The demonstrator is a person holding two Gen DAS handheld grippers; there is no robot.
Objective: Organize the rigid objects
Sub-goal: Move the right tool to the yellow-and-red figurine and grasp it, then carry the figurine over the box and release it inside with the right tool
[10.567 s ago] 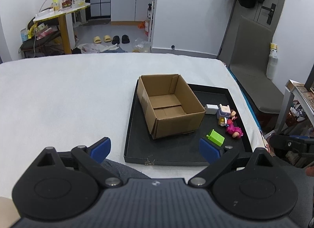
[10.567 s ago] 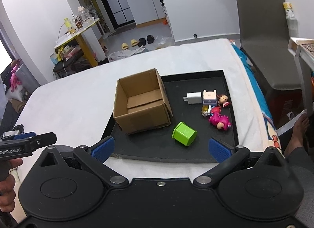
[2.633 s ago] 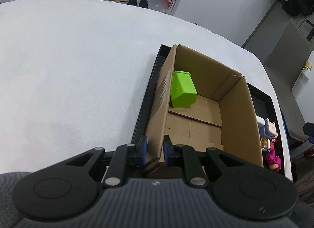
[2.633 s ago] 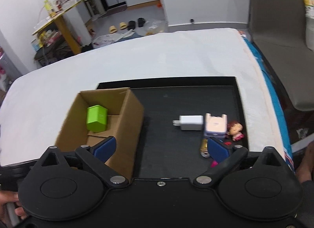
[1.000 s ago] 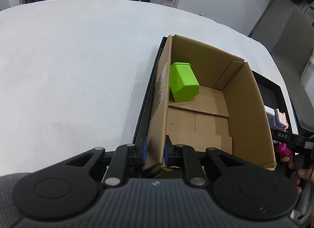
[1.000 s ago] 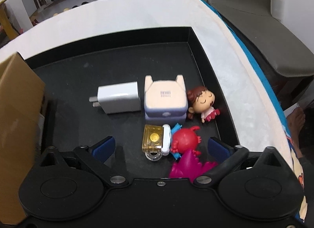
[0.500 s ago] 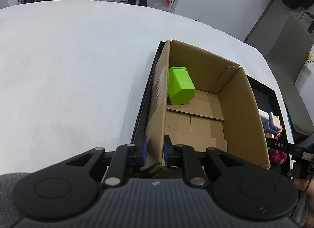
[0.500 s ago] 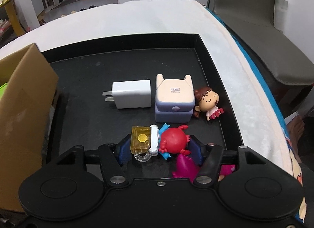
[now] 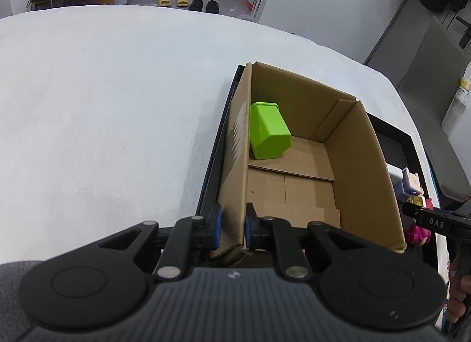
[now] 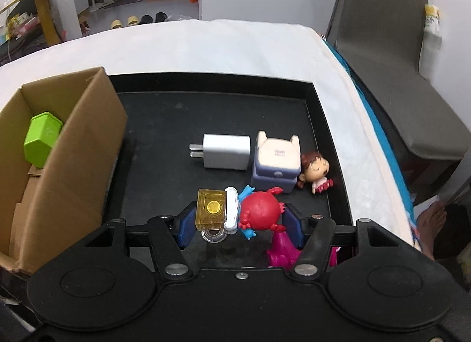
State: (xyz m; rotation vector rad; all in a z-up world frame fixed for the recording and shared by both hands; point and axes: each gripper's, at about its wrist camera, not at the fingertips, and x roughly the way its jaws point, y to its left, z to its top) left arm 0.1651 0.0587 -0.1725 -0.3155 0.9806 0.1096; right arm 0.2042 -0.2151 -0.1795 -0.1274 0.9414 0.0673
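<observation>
My left gripper (image 9: 232,225) is shut on the near left wall of the open cardboard box (image 9: 362,159), which stands on the black tray (image 9: 394,139). A green block (image 9: 268,131) lies inside the box at its far left. In the right wrist view my right gripper (image 10: 240,223) is shut on a red crab toy with a yellow block (image 10: 241,209), held just above the tray (image 10: 164,165). Still on the tray are a white charger (image 10: 226,151), a pale box-shaped toy (image 10: 276,165), a small doll (image 10: 316,171) and a pink toy (image 10: 281,250) under the gripper.
The tray sits on a white-covered table (image 9: 103,101) close to its right edge. A grey chair (image 10: 391,71) stands past that edge. The box (image 10: 61,165) takes the tray's left half. A person's foot (image 10: 428,224) shows by the floor at right.
My right gripper closed on the red crab toy and lifted it a little off the tray, pulling back so more of the tray and box show. The left gripper stayed clamped on the box wall.
</observation>
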